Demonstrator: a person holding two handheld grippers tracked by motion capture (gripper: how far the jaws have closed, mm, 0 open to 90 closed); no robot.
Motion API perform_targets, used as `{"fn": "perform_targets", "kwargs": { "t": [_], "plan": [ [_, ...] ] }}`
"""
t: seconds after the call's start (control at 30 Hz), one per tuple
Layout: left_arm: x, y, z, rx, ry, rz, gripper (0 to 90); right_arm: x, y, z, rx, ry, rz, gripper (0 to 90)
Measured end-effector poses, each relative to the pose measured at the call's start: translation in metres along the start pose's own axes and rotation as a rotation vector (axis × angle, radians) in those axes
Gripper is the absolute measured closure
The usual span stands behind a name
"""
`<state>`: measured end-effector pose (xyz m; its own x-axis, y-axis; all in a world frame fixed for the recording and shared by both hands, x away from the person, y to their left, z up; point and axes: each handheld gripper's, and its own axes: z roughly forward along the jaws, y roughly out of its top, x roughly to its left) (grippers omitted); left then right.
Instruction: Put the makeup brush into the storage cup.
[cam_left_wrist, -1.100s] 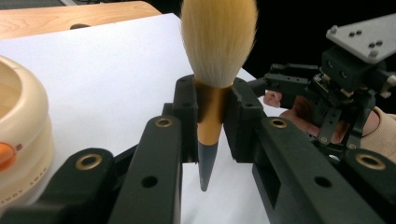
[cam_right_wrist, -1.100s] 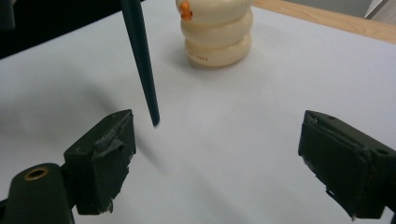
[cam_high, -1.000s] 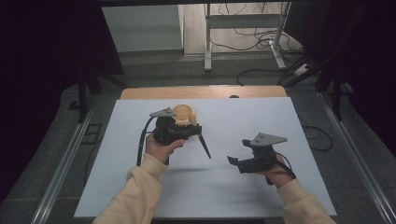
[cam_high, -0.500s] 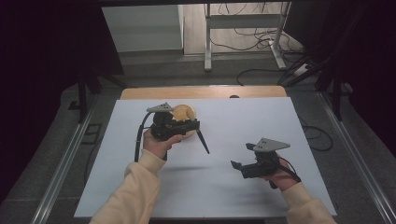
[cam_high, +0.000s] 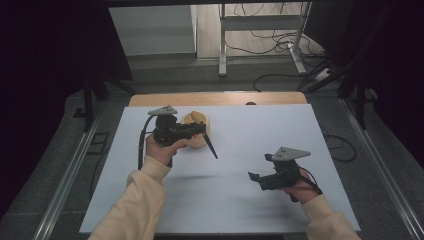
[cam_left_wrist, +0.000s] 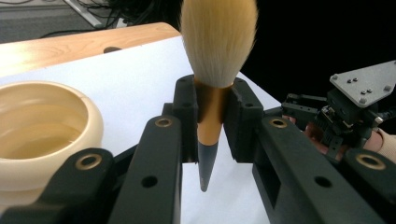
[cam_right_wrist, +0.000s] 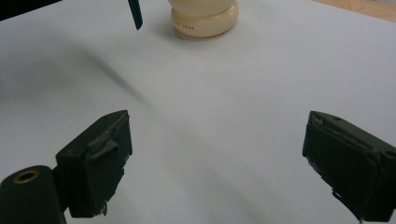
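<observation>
Left gripper clamps copper-ferruled cream-bristled brush beside cream ceramic bowl; right gripper gapes empty. Next: likely dip bristles.

High view overlooks table; both gripper views share the bowl

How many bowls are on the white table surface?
1. The cream bowl stands at the far left part of the white table, just behind the left gripper, which holds a brush.
</observation>
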<state>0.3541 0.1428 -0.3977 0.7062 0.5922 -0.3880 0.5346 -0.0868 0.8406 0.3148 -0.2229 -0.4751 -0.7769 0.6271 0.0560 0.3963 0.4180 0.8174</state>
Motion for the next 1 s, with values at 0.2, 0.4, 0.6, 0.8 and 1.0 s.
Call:
{"fn": "perform_targets", "kwargs": {
  "t": [0.2, 0.4, 0.6, 0.8, 1.0],
  "plan": [
    [0.005, 0.001, -0.005, -0.012, 0.013, -0.013, 76.8, -0.001, -0.001, 0.001, 0.017, -0.006, -0.002, 8.6],
    [0.011, 0.004, -0.011, -0.026, 0.026, -0.028, 76.8, 0.0, -0.002, 0.004, 0.045, 0.012, -0.012, 8.6],
    [0.013, 0.011, -0.017, -0.037, 0.041, -0.017, 76.8, 0.001, -0.003, 0.006, 0.067, 0.023, -0.022, 8.6],
    [0.016, 0.017, -0.021, -0.041, 0.052, -0.018, 76.7, 0.003, -0.004, 0.007, 0.082, 0.044, -0.032, 8.4],
    [0.019, 0.022, -0.027, -0.046, 0.072, -0.013, 76.7, 0.003, -0.004, 0.007, 0.086, 0.046, -0.036, 8.4]
  ]
}}
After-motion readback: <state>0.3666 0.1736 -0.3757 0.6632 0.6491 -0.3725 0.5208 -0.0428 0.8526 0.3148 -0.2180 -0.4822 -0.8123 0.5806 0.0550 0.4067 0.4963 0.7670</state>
